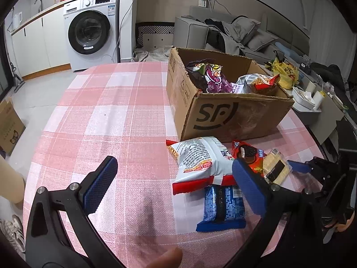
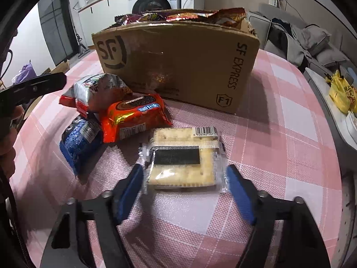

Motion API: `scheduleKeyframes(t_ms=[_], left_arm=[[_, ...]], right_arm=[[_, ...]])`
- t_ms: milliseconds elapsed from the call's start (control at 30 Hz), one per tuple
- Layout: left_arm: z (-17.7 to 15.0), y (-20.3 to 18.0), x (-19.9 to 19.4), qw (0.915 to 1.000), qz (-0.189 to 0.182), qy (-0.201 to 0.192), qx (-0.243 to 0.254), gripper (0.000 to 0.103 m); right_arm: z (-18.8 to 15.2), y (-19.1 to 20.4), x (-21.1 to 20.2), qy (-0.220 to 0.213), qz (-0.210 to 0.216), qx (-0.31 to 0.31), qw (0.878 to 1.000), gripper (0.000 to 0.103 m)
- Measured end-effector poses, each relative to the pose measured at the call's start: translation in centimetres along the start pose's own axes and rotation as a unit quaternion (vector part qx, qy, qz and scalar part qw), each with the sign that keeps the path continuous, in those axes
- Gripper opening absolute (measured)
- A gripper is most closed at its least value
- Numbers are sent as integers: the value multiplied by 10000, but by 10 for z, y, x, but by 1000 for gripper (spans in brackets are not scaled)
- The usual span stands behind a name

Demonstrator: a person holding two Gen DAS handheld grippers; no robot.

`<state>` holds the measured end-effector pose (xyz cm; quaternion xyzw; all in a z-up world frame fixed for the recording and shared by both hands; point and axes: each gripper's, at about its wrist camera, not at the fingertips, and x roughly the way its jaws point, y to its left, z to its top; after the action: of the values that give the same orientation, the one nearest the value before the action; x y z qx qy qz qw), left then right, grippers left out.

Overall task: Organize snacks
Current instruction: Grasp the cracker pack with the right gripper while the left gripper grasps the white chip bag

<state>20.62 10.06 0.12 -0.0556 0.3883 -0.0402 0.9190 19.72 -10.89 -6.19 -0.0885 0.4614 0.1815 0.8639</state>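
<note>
A cardboard SF box (image 1: pixel 234 114) (image 2: pixel 178 64) holding several snack bags stands on the pink checked table. In front of it lie a white-and-red bag (image 1: pixel 200 160) (image 2: pixel 98 91), an orange cookie pack (image 1: pixel 247 154) (image 2: pixel 131 116), a blue pack (image 1: pixel 223 207) (image 2: pixel 78 138) and a clear cracker pack (image 1: pixel 276 167) (image 2: pixel 183 158). My left gripper (image 1: pixel 174 174) is open above the table, left of the pile. My right gripper (image 2: pixel 184 178) is open, its fingers on either side of the cracker pack's near end, not closed on it; it also shows in the left wrist view (image 1: pixel 299 167).
A side table (image 1: pixel 312 107) with a yellow bag (image 1: pixel 287 73) and white containers stands right of the table. A washing machine (image 1: pixel 91 29) and a grey sofa (image 1: pixel 241 33) are behind. A cardboard box (image 1: pixel 9 127) sits on the floor at left.
</note>
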Motion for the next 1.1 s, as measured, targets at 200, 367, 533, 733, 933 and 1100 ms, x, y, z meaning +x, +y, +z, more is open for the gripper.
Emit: scheduleKeyframes(t_ms=[200,367,533,733,933,1100], left_arm=[[-2,-5,0,10000,17,18,48,102],[-1,-8,5,9999,36,90,62,102],[2,-12,17,9998,-20,207,0,102],[8,-21,36,9992,-6,397,-48,102],[12,-26,57,9979,-33,642,-22,102],[10,-25,66,9966,-256,777,-106,93]], right_arm=[[-9,2,-13,-155,-11,88,9998,63],[-15,-3,-23,-276,15,310,9991,63],[-16,-13,-33,-438,18,560,9975,63],[-16,-22,-43,-644,49,756,9950,63],[-15,-28,-47,-746,69,829,9937,63],[-14,-28,-52,-824,105,833,9931,63]])
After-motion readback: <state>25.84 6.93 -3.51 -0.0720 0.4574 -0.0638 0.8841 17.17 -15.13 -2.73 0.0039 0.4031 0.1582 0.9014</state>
